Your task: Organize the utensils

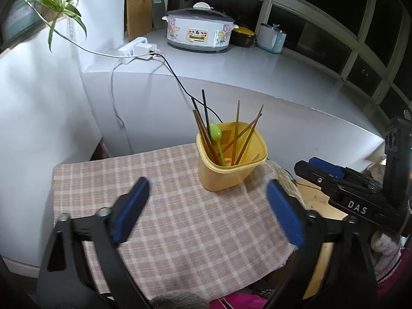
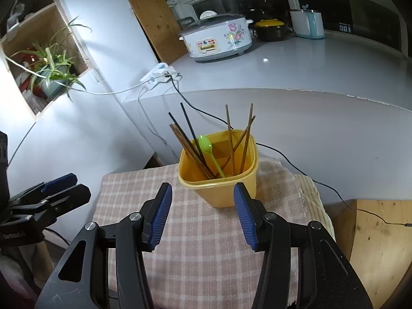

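Note:
A yellow plastic holder [image 1: 226,177] [image 2: 221,190] stands upright at the far edge of a pink checked cloth [image 1: 164,206] [image 2: 200,244]. In it stand several wooden chopsticks [image 1: 237,134] [image 2: 230,141], dark chopsticks [image 1: 204,108] [image 2: 188,123] and a green plastic spoon [image 1: 216,136] [image 2: 207,149]. My left gripper [image 1: 208,198] is open and empty, above the cloth just short of the holder. My right gripper [image 2: 203,200] is open and empty, close in front of the holder. It also shows in the left wrist view [image 1: 322,172]. The left gripper shows at the left edge of the right wrist view [image 2: 61,190].
A white counter [image 1: 257,69] [image 2: 296,64] behind carries a flowered rice cooker [image 1: 198,31] [image 2: 219,38], a yellow-lidded black pot [image 2: 270,29], a white-blue appliance [image 2: 307,24] and a power strip [image 1: 136,50] [image 2: 159,73] with trailing cords. A potted plant [image 2: 51,69] sits on a shelf at left. Wooden surface [image 2: 373,237] lies at right.

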`<action>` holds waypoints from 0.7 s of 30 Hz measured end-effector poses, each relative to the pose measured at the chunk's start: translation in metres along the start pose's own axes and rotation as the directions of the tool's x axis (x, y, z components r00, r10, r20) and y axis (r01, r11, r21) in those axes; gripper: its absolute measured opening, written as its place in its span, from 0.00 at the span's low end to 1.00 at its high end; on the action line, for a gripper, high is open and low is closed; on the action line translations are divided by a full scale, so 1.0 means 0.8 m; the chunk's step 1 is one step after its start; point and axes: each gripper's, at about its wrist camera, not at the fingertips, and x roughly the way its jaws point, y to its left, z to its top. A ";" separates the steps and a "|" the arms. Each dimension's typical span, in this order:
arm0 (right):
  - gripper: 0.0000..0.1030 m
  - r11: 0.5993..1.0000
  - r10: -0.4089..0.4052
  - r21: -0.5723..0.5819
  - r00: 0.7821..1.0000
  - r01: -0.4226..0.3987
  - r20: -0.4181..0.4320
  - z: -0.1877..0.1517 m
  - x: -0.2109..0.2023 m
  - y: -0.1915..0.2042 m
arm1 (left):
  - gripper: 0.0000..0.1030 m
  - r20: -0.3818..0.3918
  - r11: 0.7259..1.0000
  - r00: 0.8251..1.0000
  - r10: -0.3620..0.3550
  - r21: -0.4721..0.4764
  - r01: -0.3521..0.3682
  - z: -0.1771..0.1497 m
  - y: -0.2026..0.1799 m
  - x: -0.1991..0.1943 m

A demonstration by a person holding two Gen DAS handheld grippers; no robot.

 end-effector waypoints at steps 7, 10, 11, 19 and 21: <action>0.60 1.000 -0.002 -0.015 1.000 0.002 0.019 -0.008 -0.009 0.010 | 1.00 0.013 0.999 1.000 -0.017 -0.037 0.018 -0.005 0.004 -0.009; 0.60 1.000 -0.002 -0.020 1.000 0.002 0.016 -0.011 -0.010 0.012 | 1.00 0.008 1.000 1.000 0.014 -0.022 -0.014 -0.006 0.003 -0.011; 0.60 1.000 -0.001 -0.023 1.000 0.002 0.017 -0.012 -0.011 0.014 | 1.00 0.008 1.000 1.000 0.026 -0.014 -0.026 -0.006 0.001 -0.011; 0.60 0.999 0.001 -0.034 1.000 -0.001 0.019 -0.016 -0.014 0.021 | 1.00 0.009 0.998 0.998 0.067 0.005 -0.067 -0.014 -0.005 -0.017; 0.60 0.999 0.002 -0.034 1.000 -0.001 0.020 -0.017 -0.015 0.021 | 1.00 0.013 0.998 0.998 0.069 0.004 -0.069 -0.015 -0.006 -0.019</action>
